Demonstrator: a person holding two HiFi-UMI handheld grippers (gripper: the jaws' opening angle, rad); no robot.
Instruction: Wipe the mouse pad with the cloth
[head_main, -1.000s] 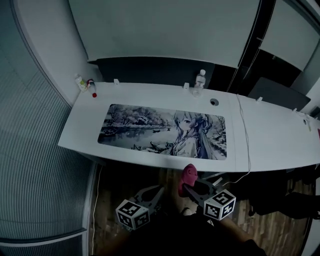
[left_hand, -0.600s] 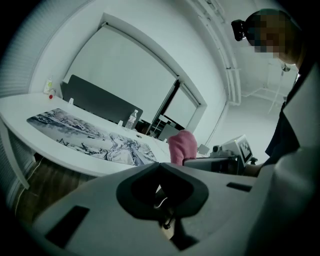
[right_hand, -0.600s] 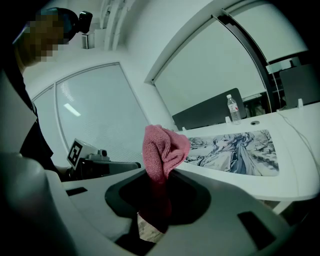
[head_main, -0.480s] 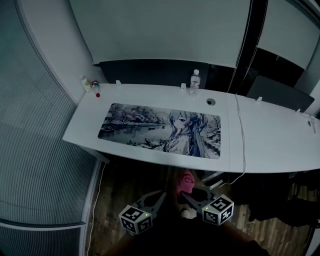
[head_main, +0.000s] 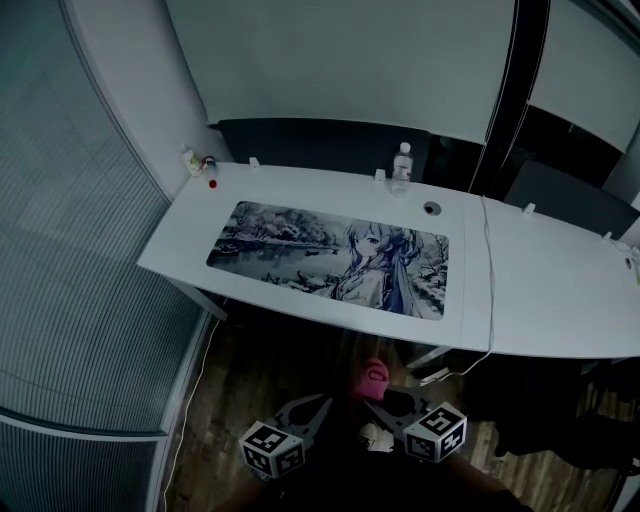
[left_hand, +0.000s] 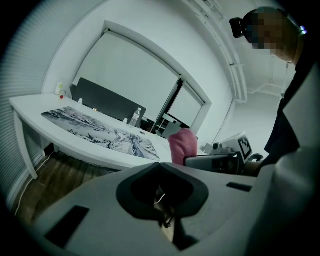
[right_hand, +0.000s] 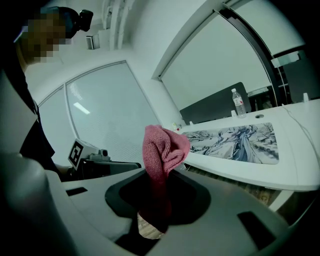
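Observation:
The long mouse pad (head_main: 335, 258) with a grey anime print lies flat on the white desk (head_main: 545, 295). It also shows in the left gripper view as the mouse pad (left_hand: 100, 131) and in the right gripper view as the mouse pad (right_hand: 237, 140). Both grippers hang over the wooden floor, in front of and below the desk edge. My right gripper (head_main: 378, 400) (right_hand: 161, 175) is shut on a bunched pink cloth (head_main: 372, 378) (right_hand: 162, 147). My left gripper (head_main: 308, 408) (left_hand: 162, 170) is shut with nothing in it, and the cloth (left_hand: 181, 145) shows beside it.
A water bottle (head_main: 401, 168) stands at the desk's back edge, with small bottles (head_main: 195, 162) at the back left corner. A white cable (head_main: 490, 300) runs across the desk and down to the floor. A ribbed glass wall (head_main: 90, 300) is at the left, a dark chair (head_main: 565, 195) at back right.
The head view has shifted, and both grippers sit lower in it, a little farther from the desk's front edge. The pink cloth stays pinched in the right gripper.

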